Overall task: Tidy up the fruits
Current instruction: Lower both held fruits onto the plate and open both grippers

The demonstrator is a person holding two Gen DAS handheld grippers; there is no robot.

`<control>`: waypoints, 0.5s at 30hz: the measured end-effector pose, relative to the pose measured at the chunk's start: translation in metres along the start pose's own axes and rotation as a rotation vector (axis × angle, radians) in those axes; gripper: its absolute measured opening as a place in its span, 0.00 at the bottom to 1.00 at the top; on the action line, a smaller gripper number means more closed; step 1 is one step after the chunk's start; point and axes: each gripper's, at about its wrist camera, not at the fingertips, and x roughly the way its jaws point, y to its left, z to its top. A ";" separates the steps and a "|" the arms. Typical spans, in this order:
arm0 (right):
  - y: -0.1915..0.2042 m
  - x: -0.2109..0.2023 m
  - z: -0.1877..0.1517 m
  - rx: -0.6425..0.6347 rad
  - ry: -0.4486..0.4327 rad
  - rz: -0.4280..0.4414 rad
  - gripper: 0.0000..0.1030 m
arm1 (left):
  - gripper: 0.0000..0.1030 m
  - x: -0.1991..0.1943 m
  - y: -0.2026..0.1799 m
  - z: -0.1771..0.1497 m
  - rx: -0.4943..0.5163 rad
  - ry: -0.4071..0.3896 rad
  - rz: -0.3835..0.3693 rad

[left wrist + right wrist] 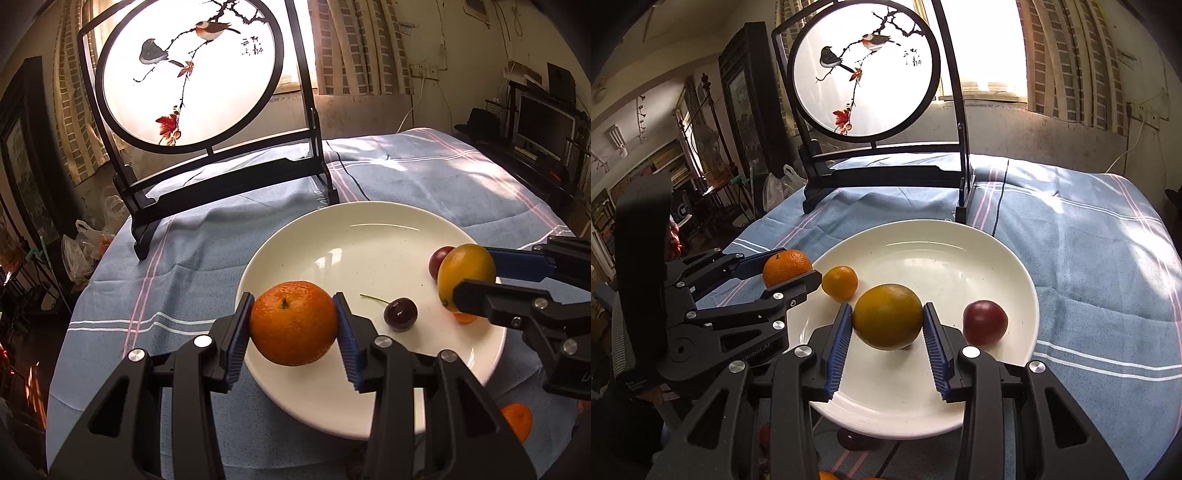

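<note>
On blue cloth [192, 229] our left gripper [293, 332] clamps the orange [293, 323] and our right gripper [888, 325] the mango [888, 316] over the plate [362, 236]; cherry [400, 314], plum [984, 322], mandarin [839, 282] sit placed; more waits.

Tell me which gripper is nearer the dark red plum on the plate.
Right. The right gripper, clamped on the yellow-green fruit, sits just beside the plum. The left gripper holds the orange at the plate's far left edge.

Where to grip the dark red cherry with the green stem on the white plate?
Grip the dark red cherry across its round body, coming from above with the jaws crosswise to the thin green stem, which lies flat on the white plate pointing left and looks too thin to hold.
</note>
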 end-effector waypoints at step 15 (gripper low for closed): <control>-0.004 0.017 -0.002 0.004 0.028 -0.039 0.45 | 0.43 0.022 -0.001 -0.004 -0.009 0.057 0.014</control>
